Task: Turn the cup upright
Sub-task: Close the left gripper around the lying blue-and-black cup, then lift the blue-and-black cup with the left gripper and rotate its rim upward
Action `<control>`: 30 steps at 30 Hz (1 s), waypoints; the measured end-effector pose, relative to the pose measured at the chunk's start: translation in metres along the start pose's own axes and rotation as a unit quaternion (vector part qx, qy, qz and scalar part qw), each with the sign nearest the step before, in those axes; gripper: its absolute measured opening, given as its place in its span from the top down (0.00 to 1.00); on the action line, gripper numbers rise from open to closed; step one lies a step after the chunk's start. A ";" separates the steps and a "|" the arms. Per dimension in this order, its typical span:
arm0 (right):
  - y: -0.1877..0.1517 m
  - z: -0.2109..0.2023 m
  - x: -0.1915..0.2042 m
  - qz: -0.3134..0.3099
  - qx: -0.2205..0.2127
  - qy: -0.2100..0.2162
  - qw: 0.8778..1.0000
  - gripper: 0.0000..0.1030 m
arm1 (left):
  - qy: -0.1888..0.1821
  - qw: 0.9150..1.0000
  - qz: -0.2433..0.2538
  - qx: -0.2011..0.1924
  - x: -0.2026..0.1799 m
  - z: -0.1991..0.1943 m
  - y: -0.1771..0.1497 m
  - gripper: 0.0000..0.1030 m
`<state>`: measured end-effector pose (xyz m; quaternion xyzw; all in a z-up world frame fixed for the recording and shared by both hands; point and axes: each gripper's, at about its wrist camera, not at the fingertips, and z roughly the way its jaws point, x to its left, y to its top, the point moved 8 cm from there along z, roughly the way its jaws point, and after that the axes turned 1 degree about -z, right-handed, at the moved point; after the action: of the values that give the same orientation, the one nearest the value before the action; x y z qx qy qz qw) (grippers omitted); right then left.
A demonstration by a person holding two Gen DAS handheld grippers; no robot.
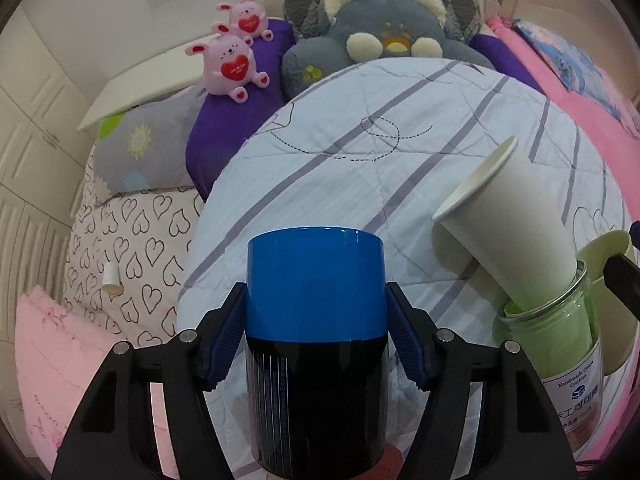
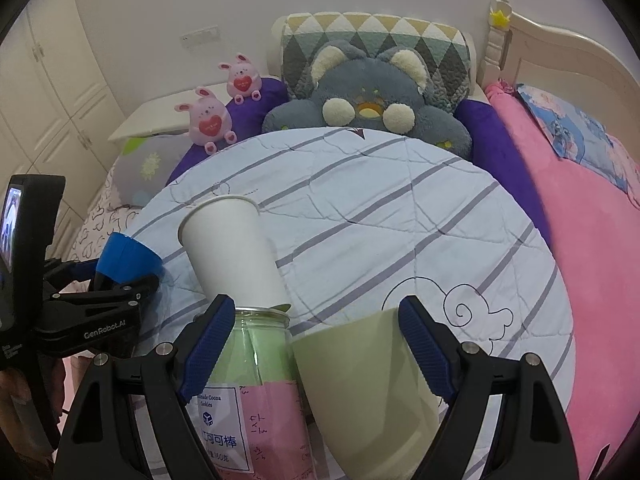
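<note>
Blue-and-black cup [image 1: 316,344] clamped between both pads of the left gripper [image 1: 316,332], blue end pointing away, over the striped quilt [image 1: 360,152]. Left of the clear jar [image 2: 256,380], which has a white paper cup [image 2: 232,252] stuck in its mouth. Right gripper [image 2: 320,344] spread wide around jar and pale green cup [image 2: 368,392], not squeezing either.

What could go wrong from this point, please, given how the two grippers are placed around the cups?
1. The blue-and-black cup sits between the left gripper pads with slight gaps showing; it may slip when turned.
2. The right gripper brackets both the clear glass jar and the pale green cup; closing could pinch both.
3. The white paper cup leans out of the jar on the soft striped quilt; a nudge might tip it.
</note>
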<state>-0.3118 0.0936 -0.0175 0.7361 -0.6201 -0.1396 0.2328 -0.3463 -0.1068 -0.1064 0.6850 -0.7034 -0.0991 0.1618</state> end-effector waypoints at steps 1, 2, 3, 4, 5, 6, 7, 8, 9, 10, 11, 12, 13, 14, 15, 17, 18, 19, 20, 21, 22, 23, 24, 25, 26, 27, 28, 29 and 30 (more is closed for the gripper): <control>0.000 0.001 0.000 0.002 0.002 0.000 1.000 0.18 | 0.000 1.000 -0.001 0.001 0.000 -0.001 0.000 0.34; 0.000 0.001 -0.001 0.002 0.004 0.000 1.000 0.18 | -0.001 1.000 -0.002 0.001 0.000 -0.001 0.000 0.34; 0.001 0.002 -0.001 0.002 0.006 0.001 1.000 0.18 | -0.001 1.000 -0.003 0.003 0.000 -0.001 0.001 0.34; 0.001 0.002 -0.001 0.002 0.007 0.001 1.000 0.18 | -0.001 1.000 -0.006 0.005 0.001 -0.002 0.001 0.34; 0.001 0.002 -0.001 0.002 0.007 0.002 1.000 0.18 | -0.002 1.000 -0.009 0.005 0.002 -0.002 0.001 0.34; 0.002 0.002 -0.001 0.002 0.006 0.001 1.000 0.18 | -0.003 1.000 -0.011 0.005 0.003 -0.002 0.002 0.34; 0.002 0.002 -0.001 0.001 0.006 0.001 1.000 0.18 | -0.003 1.000 -0.013 0.005 0.003 -0.003 0.003 0.34; 0.002 0.002 -0.001 0.000 0.006 0.002 1.000 0.18 | -0.003 1.000 -0.014 0.005 0.004 -0.004 0.004 0.34; 0.002 0.002 -0.001 -0.001 0.006 0.003 1.000 0.18 | -0.002 1.000 -0.016 0.003 0.004 -0.005 0.005 0.34; 0.002 0.002 -0.001 -0.002 0.007 0.003 1.000 0.17 | -0.002 1.000 -0.017 0.002 0.004 -0.007 0.006 0.34; 0.002 0.002 -0.001 -0.002 0.008 0.004 1.000 0.18 | -0.001 1.000 -0.017 0.001 0.004 -0.007 0.007 0.34; 0.002 0.002 -0.002 -0.001 0.010 0.005 1.000 0.18 | 0.000 1.000 -0.017 0.000 0.004 -0.008 0.009 0.34; 0.001 0.002 -0.002 -0.001 0.012 0.006 1.000 0.18 | 0.003 1.000 -0.018 -0.002 0.004 -0.011 0.010 0.34; 0.001 0.002 -0.002 -0.001 0.013 0.007 1.000 0.18 | 0.004 1.000 -0.018 -0.002 0.004 -0.011 0.011 0.34; 0.001 0.001 -0.003 -0.001 0.014 0.008 1.000 0.18 | 0.004 1.000 -0.018 -0.003 0.003 -0.014 0.013 0.34; 0.002 -0.002 -0.005 -0.001 0.014 0.008 1.000 0.17 | 0.005 1.000 -0.019 -0.005 0.002 -0.017 0.015 0.34; 0.003 -0.003 -0.006 -0.001 0.013 0.007 1.000 0.18 | 0.005 1.000 -0.020 -0.007 0.002 -0.019 0.016 0.34; 0.004 -0.005 -0.007 -0.001 0.012 0.007 1.000 0.18 | 0.004 1.000 -0.020 -0.009 0.001 -0.021 0.017 0.34; 0.004 -0.006 -0.009 0.000 0.011 0.007 1.000 0.18 | 0.003 1.000 -0.019 -0.011 0.000 -0.022 0.018 0.34; 0.004 -0.007 -0.010 0.002 0.010 0.006 1.000 0.18 | 0.002 1.000 -0.019 -0.012 -0.001 -0.024 0.019 0.34; 0.005 -0.008 -0.012 0.003 0.009 0.006 1.000 0.18 | 0.002 1.000 -0.021 -0.011 -0.002 -0.025 0.020 0.34; 0.005 -0.009 -0.014 0.004 0.010 0.007 1.000 0.18 | 0.002 1.000 -0.020 -0.010 -0.002 -0.026 0.020 0.34; 0.005 -0.010 -0.016 0.005 0.010 0.007 1.000 0.18 | 0.002 1.000 -0.019 -0.009 -0.003 -0.027 0.021 0.34; 0.005 -0.010 -0.018 0.007 0.011 0.006 1.000 0.18 | 0.002 1.000 -0.017 -0.009 -0.005 -0.028 0.022 0.34; 0.005 -0.011 -0.019 0.008 0.011 0.006 1.000 0.18 | 0.002 1.000 -0.016 -0.009 -0.007 -0.029 0.022 0.34; 0.005 -0.012 -0.021 0.009 0.012 0.006 1.000 0.18 | 0.001 1.000 -0.016 -0.007 -0.008 -0.030 0.023 0.34; 0.005 -0.012 -0.024 0.010 0.012 0.006 1.000 0.18 | -0.001 1.000 -0.015 -0.005 -0.010 -0.031 0.023 0.34; 0.006 -0.013 -0.026 0.012 0.013 0.006 1.000 0.18 | -0.003 1.000 -0.013 -0.003 -0.012 -0.032 0.024 0.34; 0.006 -0.014 -0.028 0.014 0.013 0.006 1.000 0.18 | -0.003 1.000 -0.013 -0.003 -0.014 -0.034 0.025 0.34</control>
<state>-0.3153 0.1222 -0.0049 0.7310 -0.6307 -0.1244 0.2289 -0.3571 -0.0892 -0.0676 0.6933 -0.6946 -0.1053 0.1604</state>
